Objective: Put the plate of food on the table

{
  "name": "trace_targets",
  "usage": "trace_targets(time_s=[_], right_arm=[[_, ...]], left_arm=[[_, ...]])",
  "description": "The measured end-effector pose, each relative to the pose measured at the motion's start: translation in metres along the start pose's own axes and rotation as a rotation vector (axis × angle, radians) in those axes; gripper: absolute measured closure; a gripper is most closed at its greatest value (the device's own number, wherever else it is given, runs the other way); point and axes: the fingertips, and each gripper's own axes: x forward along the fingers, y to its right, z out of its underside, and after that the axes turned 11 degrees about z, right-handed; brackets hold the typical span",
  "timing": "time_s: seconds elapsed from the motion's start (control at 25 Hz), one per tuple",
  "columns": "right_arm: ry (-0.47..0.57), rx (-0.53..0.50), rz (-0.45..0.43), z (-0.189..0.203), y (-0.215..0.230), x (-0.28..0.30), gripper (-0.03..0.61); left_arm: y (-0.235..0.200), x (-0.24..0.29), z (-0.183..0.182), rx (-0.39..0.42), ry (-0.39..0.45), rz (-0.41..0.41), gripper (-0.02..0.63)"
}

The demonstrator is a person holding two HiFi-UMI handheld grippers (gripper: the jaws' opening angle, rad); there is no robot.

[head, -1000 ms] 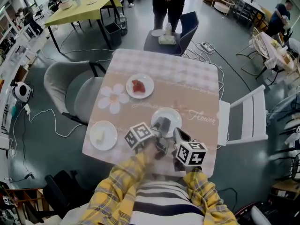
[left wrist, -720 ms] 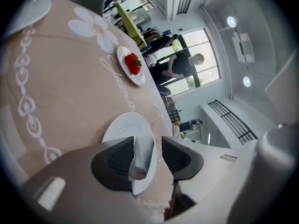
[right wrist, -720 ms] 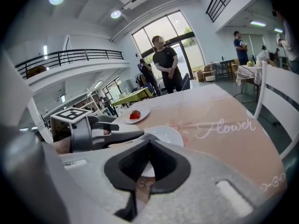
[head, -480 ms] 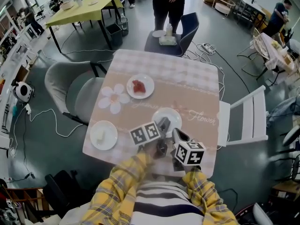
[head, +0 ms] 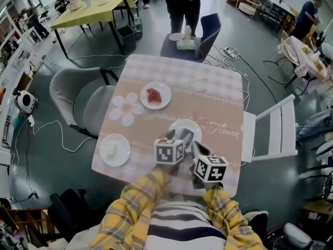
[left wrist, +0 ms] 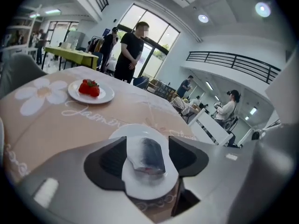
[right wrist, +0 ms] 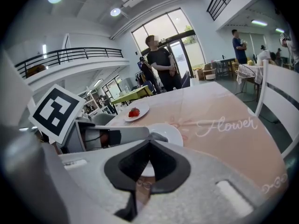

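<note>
Left gripper [head: 180,138] is released. Its jaws have just been opening and now stand wide apart in the left gripper view [left wrist: 147,146]. The plate of food [head: 182,122] shows in the gap between them, and neither pad presses on it. The plate of food [left wrist: 136,130] sits flat on the table [head: 208,103], near the table's front edge and a bit right of its middle. On it I see a dark wrapped lump [left wrist: 148,155] in clear film.

Right gripper [head: 196,150] is clenched. In the right gripper view [right wrist: 150,142] the tips meet with nothing between them. It hangs over the table's front edge, just right of the left gripper.

Also on the table:
- A plate with red food [head: 155,95] near the table's middle, on the left half.
- A plate with a pale piece [head: 114,150] at the table's front-left corner.

A person [head: 182,4] stands beyond the table's far side.
</note>
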Motion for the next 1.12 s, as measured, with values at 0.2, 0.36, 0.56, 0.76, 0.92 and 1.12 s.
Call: trace_targets(time_s=[0.2,0.36,0.56,0.76,0.92,1.12], right_arm=[[0.0,0.002,0.003,-0.001,0.001,0.002,0.582],[-0.001,0.004,0.004,0.001,0.002,0.001,0.581],[0.015,0.003,-0.003,0.001,0.004,-0.005,0.581],[0.065,-0.011,-0.021,-0.009,0.002,-0.017,0.581],[0.081,-0.02,-0.036,-0.007,-0.002,-0.028,0.581],[0.081,-0.031,-0.044,0.007,-0.004,-0.042,0.581]], left_arm=[[0.005,-0.006,-0.011,0.037,0.051,0.013,0.473],[0.013,-0.019,-0.019,0.057,0.127,0.035,0.585],[0.035,-0.03,-0.028,0.052,0.204,0.114,0.614],[0.069,-0.047,-0.037,0.131,0.273,0.203,0.614],[0.082,-0.059,-0.031,0.173,0.294,0.218,0.614],[0.086,-0.075,-0.012,0.164,0.304,0.213,0.614]])
